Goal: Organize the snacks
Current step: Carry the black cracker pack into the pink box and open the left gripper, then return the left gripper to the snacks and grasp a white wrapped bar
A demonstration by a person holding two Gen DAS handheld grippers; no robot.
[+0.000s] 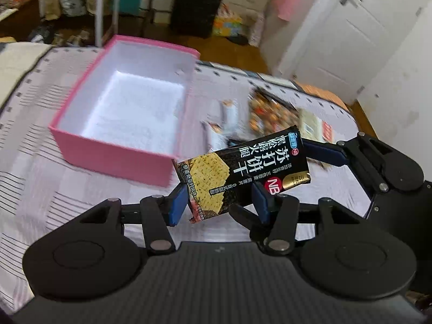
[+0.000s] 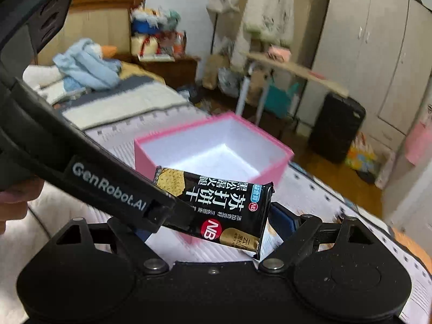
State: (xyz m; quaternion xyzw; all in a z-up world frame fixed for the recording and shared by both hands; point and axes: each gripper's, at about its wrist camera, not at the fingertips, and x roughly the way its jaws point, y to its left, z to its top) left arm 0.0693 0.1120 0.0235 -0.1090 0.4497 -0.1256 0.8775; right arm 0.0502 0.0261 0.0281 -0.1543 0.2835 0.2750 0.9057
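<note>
While both claws hold one snack pack, the pink box waits with nothing in it.

Snack pack: the black cracker pack (image 1: 243, 172) is up in the air, tilted, near the right corner of the pink box (image 1: 113, 159). It is not in the box yet.

Left claw: the left gripper (image 1: 220, 202) has its blue pads (image 1: 178, 202) squeezed on the low end of the pack, one pad on each side.

Right claw: the right gripper (image 2: 216, 229) sits at the other end of the pack. One blue pad (image 2: 283, 218) is close by the pack's edge. I think it is pinching, but the left claw's arm hides part of it, so I cannot tell for sure.

Box: the white inside looks bare. It sits on the striped bed cover (image 1: 40, 135), to the left of the pack.

Other snacks: a few more packs (image 1: 272, 116) lie on the bed, far and right of the box. They are blurry.

What could go wrong: if both claws let go at once, the pack may drop on the bed and miss the box. If they pull two ways, the wrapper may rip or the crackers may crack. If the pack bumps the box wall, the light box may slide.
</note>
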